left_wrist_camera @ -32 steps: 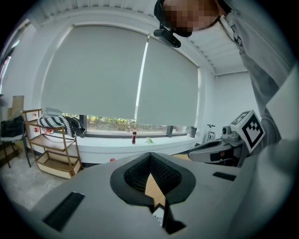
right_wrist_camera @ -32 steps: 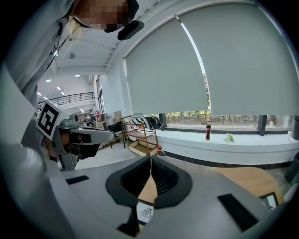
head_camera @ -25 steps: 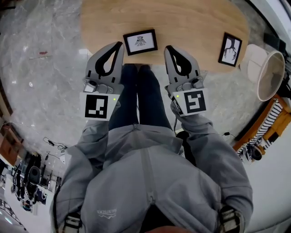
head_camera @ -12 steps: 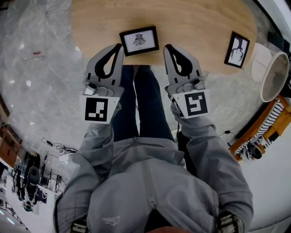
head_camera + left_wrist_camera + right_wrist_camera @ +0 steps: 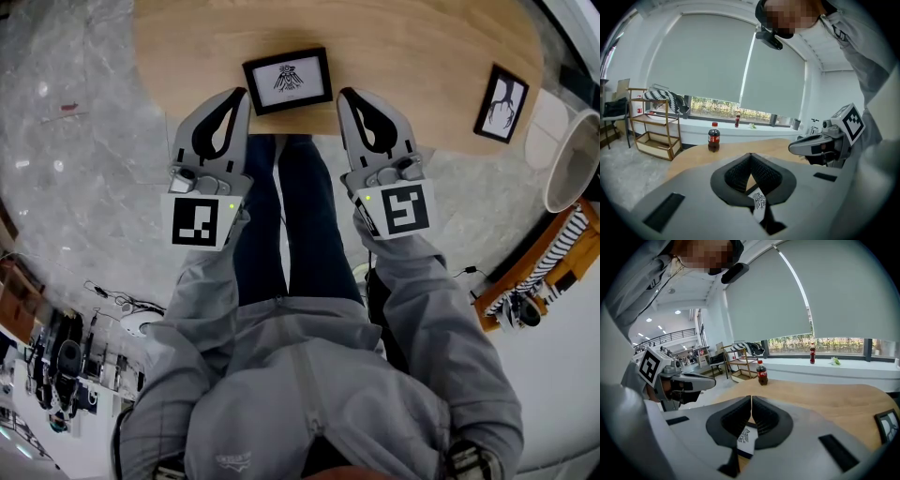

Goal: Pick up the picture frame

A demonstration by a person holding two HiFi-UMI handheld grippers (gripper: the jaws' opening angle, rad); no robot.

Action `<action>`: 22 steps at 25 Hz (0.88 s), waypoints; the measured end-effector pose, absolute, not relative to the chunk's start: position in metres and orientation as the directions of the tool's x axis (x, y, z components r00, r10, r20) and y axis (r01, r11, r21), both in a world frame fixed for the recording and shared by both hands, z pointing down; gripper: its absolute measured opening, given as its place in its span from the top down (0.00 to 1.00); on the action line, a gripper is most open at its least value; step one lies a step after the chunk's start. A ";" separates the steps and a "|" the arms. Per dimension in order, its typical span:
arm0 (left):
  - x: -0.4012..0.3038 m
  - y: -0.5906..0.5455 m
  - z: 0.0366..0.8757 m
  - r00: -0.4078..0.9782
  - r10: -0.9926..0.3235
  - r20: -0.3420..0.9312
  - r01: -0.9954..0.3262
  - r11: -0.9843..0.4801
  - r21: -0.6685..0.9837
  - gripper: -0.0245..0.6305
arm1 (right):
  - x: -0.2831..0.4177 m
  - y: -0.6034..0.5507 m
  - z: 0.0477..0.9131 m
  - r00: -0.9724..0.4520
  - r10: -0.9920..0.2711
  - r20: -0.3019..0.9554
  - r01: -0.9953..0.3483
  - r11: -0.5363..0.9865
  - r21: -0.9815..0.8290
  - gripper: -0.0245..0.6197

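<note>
A black picture frame (image 5: 287,81) with a white print of a bird-like figure lies flat near the front edge of the wooden table (image 5: 403,47). My left gripper (image 5: 246,92) hovers just short of its left corner, jaws shut and empty. My right gripper (image 5: 342,94) hangs just right of the frame, also shut with nothing in it. In the left gripper view the frame (image 5: 758,204) shows below the closed jaws of the left gripper (image 5: 750,154). The right gripper view likewise shows the frame (image 5: 746,439) under the shut right gripper (image 5: 751,398).
A second black frame (image 5: 503,103) stands at the table's right end. A cola bottle (image 5: 714,137) stands on the far side of the table. A white round seat (image 5: 567,159) and a wooden shelf (image 5: 656,131) flank the table. The person's legs (image 5: 291,206) are between the grippers.
Both grippers have sunk toward the table's front edge, side by side and still shut. The picture frame lies where it was on the table.
</note>
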State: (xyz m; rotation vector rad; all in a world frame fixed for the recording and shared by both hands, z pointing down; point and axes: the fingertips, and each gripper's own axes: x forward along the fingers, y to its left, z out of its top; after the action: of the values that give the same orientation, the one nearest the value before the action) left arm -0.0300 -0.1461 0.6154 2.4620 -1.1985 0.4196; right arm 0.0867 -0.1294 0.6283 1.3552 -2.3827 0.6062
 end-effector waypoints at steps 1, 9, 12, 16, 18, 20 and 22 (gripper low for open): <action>-0.030 -0.145 0.620 0.594 -0.685 0.421 -0.797 -0.572 0.195 0.94 | 0.086 -0.129 0.635 -0.492 -0.722 0.487 -0.867 0.458 -0.197 0.91; -0.021 -0.136 0.657 0.603 -0.655 0.455 -0.781 -0.600 0.171 0.94 | 0.090 -0.127 0.677 -0.477 -0.702 0.529 -0.874 0.440 -0.204 0.91; -0.022 -0.136 0.671 0.598 -0.651 0.467 -0.788 -0.585 0.193 0.94 | 0.090 -0.126 0.688 -0.470 -0.696 0.543 -0.878 0.431 -0.207 0.91; -0.024 -0.135 0.689 0.588 -0.647 0.485 -0.798 -0.562 0.218 0.93 | 0.091 -0.123 0.702 -0.447 -0.693 0.565 -0.892 0.396 -0.220 0.91; -0.024 -0.134 0.697 0.588 -0.638 0.498 -0.797 -0.560 0.224 0.93 | 0.091 -0.123 0.709 -0.442 -0.688 0.576 -0.895 0.386 -0.226 0.91; -0.025 -0.132 0.706 0.584 -0.625 0.518 -0.799 -0.554 0.233 0.94 | 0.091 -0.123 0.715 -0.438 -0.682 0.586 -0.897 0.379 -0.229 0.91; -0.027 -0.129 0.715 0.581 -0.612 0.536 -0.799 -0.555 0.232 0.93 | 0.092 -0.123 0.721 -0.432 -0.677 0.596 -0.899 0.375 -0.226 0.91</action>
State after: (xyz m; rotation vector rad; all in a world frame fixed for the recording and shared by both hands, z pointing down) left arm -0.0268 -0.1295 0.7148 2.3595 -1.1299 0.5539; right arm 0.0918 -0.1229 0.7212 1.3663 -2.2347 0.7454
